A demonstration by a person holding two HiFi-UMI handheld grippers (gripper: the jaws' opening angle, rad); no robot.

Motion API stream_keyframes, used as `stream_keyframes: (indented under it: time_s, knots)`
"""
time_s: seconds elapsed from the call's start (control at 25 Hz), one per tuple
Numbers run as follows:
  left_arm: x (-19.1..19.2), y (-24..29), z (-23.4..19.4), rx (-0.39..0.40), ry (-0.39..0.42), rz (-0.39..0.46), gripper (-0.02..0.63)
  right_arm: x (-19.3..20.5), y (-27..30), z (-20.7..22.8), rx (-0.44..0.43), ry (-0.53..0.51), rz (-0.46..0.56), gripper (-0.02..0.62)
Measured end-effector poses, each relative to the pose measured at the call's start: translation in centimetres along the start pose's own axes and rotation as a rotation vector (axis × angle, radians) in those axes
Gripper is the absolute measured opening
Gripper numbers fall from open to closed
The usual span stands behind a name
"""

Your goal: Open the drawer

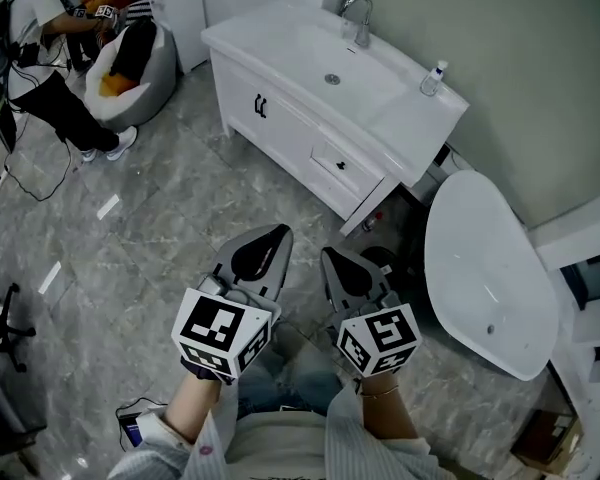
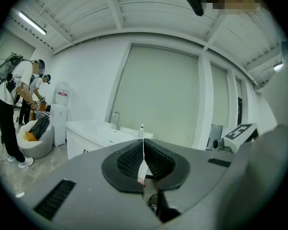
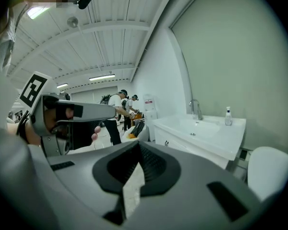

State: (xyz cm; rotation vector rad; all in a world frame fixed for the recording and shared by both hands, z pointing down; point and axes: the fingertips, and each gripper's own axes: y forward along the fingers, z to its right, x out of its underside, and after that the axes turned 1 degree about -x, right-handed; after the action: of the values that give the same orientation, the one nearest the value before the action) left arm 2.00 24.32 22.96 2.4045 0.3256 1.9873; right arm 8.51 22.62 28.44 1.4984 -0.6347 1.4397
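Left gripper (image 1: 270, 240): clenched. In the left gripper view its ribbed black pads (image 2: 156, 161) meet along a thin seam, with nothing between them.

Right gripper (image 1: 338, 263): clenched and empty. In the right gripper view (image 3: 137, 150) the jaws are together at the tips.

Both grippers are side by side, close together over the grey marble floor (image 1: 160, 238). They point toward the white vanity (image 1: 280, 133) and are well apart from it.

Drawer (image 1: 340, 163): closed, flush in the vanity's front face near the end that carries the bottle, with a small dark handle. A cabinet door (image 1: 261, 106) with a dark handle sits toward the other end of the same face.

Countertop: the basin (image 1: 325, 58) is set in the middle, the faucet (image 1: 358, 18) is at the rear edge, and a small bottle (image 1: 434, 78) stands at the rear corner.

A white oval fixture (image 1: 485, 273) stands just beyond the drawer end. People (image 1: 40, 48) and a beanbag (image 1: 130, 63) occupy the far side of the floor.
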Motion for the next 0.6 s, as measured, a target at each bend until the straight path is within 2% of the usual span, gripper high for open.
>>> stream_keyframes:
  time_s: [0.32, 0.6]
  knots:
    - [1.1, 1.4, -3.8, 0.005, -0.021, -0.033, 0.020, 0.9, 3.5, 1.3, 0.035, 0.031, -0.043, 0.011]
    - [0.5, 5.6, -7.3, -0.002, -0.026, -0.036, 0.020, 0.4, 8.1, 4.4, 0.031, 0.022, -0.072, 0.011]
